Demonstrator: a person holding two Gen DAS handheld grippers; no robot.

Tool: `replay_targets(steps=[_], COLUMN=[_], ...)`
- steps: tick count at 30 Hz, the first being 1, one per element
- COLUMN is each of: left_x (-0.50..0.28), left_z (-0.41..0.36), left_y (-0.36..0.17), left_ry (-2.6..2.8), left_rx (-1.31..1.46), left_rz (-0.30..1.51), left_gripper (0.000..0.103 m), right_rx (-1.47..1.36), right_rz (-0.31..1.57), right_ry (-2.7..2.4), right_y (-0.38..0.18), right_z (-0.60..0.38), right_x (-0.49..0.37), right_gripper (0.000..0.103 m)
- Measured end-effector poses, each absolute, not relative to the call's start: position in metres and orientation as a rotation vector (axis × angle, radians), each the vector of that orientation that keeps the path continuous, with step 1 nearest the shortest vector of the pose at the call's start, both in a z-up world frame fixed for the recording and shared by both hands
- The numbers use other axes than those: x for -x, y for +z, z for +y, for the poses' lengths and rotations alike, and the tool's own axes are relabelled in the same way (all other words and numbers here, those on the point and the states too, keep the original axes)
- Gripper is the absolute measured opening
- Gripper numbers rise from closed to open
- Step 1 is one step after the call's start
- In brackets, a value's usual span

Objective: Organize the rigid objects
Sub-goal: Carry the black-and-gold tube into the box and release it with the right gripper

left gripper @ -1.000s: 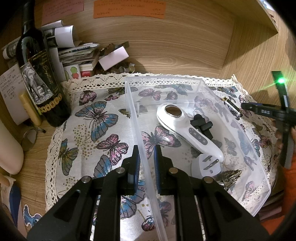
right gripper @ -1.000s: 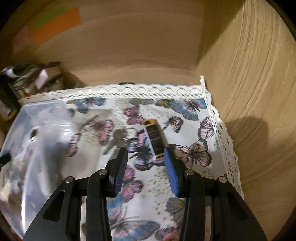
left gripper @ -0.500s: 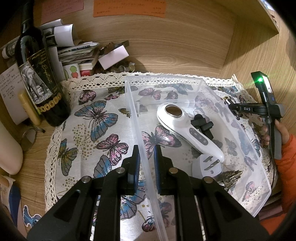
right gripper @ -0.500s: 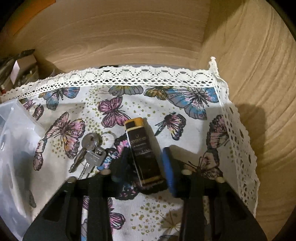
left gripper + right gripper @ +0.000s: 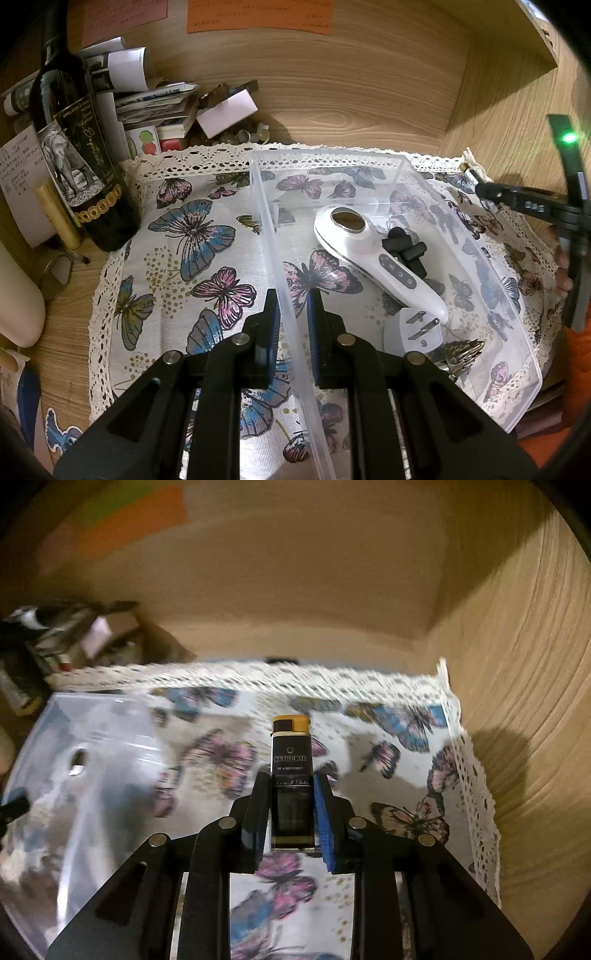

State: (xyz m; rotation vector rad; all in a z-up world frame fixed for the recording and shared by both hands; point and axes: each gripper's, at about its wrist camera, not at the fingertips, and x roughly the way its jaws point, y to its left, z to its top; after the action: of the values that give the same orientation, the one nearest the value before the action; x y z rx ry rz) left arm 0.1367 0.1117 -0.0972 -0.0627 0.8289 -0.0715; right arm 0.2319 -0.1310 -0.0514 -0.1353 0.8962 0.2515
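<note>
My left gripper is shut on the near left wall of a clear plastic box that stands on the butterfly cloth. Inside the box lie a white handheld device, a black clip, a white plug and a bronze claw clip. My right gripper is shut on a black lighter with a yellow cap and holds it above the cloth, right of the box. The right gripper also shows in the left wrist view, beyond the box's right wall.
A dark wine bottle stands at the cloth's back left beside a pile of papers and small boxes. Wooden walls close the back and right. The cloth's lace edge lies against the right wall.
My right gripper closed on the lighter and lifted it off the cloth, swinging left towards the box; the keys have left its view. My left gripper stayed shut on the box wall.
</note>
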Motion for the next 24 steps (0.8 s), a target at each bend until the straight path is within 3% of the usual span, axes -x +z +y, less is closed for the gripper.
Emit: replay_targets(steps=[9, 24], left_x=[-0.138, -0.137], left_z=[0.112, 0.11], left_y=[-0.098, -0.097], left_ry=[-0.069, -0.064], left_rx=[0.053, 0.046], left_rz=[0.828, 0.826], left_gripper=[0.013, 0.013], right_rx=[0.154, 0.185], right_rz=[0.815, 0.879], right_ry=[0.407, 0.618], right_y=[-0.024, -0.047], right_z=[-0.093, -0.036], right_x=[-0.202, -0.178], right_gripper=[0.022, 0.022])
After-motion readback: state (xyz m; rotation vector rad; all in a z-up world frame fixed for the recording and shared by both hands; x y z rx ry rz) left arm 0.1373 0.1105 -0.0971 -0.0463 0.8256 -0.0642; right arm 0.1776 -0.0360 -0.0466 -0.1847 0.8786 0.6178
